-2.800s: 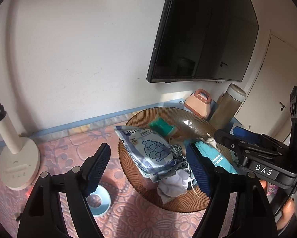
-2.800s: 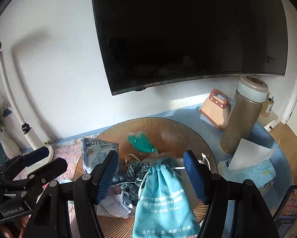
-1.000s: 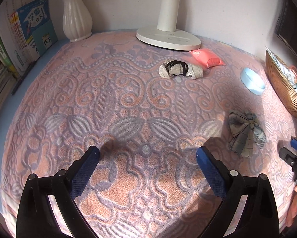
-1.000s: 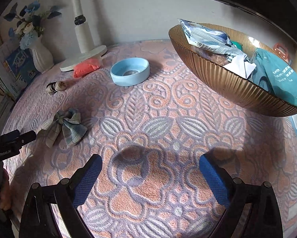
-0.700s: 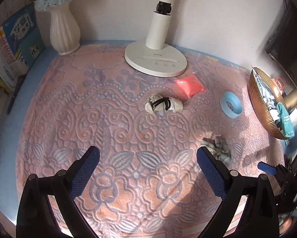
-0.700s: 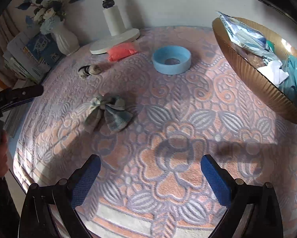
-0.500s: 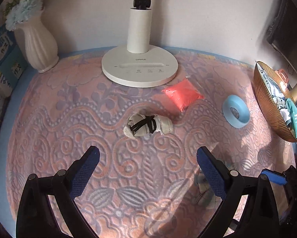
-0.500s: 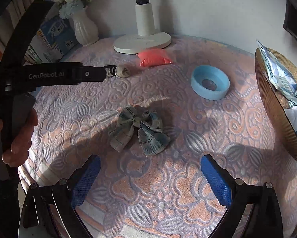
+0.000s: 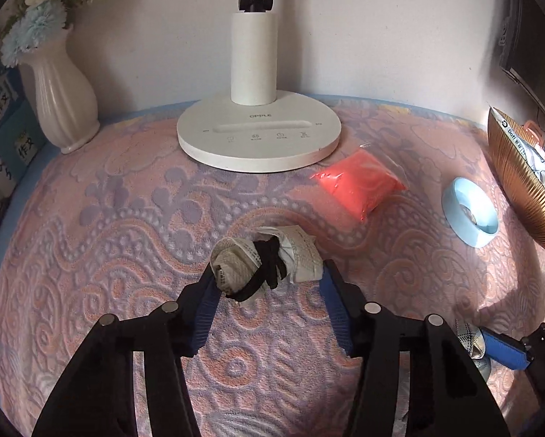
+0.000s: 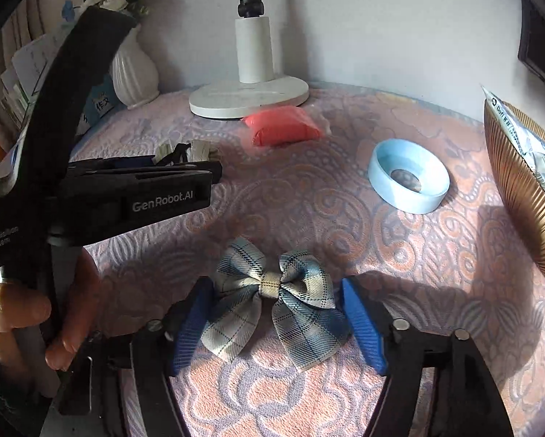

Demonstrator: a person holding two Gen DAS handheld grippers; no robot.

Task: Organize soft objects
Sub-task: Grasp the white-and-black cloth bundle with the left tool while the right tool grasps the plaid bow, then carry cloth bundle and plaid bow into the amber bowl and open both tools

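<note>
Both grippers have dropped right down to the mat [image 9: 90, 218] since half a second ago; my left gripper [image 9: 268, 284] now has its fingers on either side of the rolled cloth bundle [image 9: 268, 258], left pad against it, right pad touching or just beside the other end, so I can't tell if it's actually clamped yet; my right gripper [image 10: 274, 313] straddles the plaid bow [image 10: 272, 298], jaws apart, pads just beside its edges, not squeezing.

Count of loose soft stuff on the mat: one bundle with a black band round it, one bow, one orange pouch [image 9: 359, 182] in clear wrap; that's three; plus one blue ring [image 10: 409, 180] lying flat, well apart from the bow.

One ribbed brown bowl [image 10: 516, 196] at the far right, with packets and cloth piled inside; one lamp base [image 9: 259, 136] behind the pouch, nearly touching it; one white vase [image 9: 63, 91] with flowers at back left, books beside it.

From the right camera my left gripper's body blocks most of the bundle.
</note>
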